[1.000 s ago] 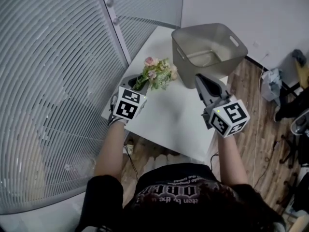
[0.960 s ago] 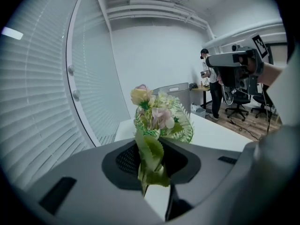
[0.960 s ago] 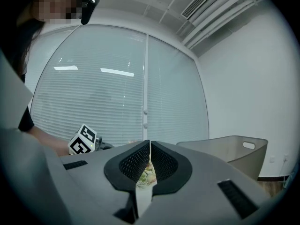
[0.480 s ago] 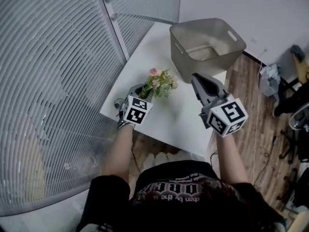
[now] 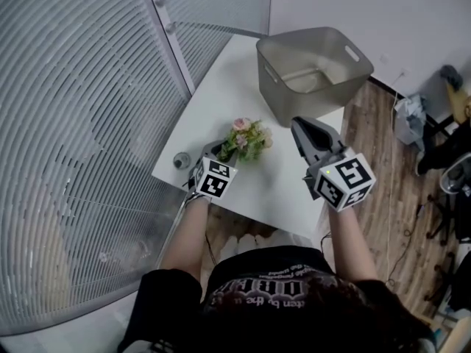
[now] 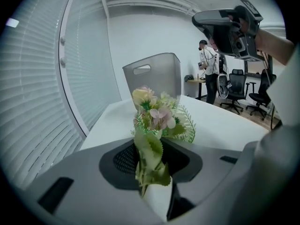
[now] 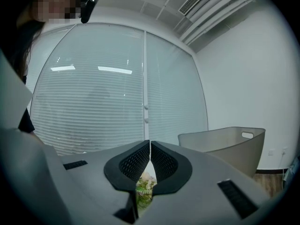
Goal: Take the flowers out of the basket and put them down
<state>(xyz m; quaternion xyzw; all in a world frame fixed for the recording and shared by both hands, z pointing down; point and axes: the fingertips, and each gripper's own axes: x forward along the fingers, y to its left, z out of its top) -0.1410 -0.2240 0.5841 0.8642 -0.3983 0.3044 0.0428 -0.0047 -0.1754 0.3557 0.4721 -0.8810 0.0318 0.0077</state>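
The left claw [image 5: 214, 150], its jaws just easing apart, has the flowers [image 5: 247, 136] loosely between them by the stems, over the surface [image 5: 221, 98], clear of the basket [image 5: 280, 103]. The right claw [image 5: 300, 126] is closed and empty.

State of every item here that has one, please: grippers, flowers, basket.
Grey plastic basket: upright, empty.
Bunch of pink and cream artificial flowers: out of the basket, stems between open jaws.
Left gripper: open round the stems, jaws have just been opening.
Right gripper: shut, empty.
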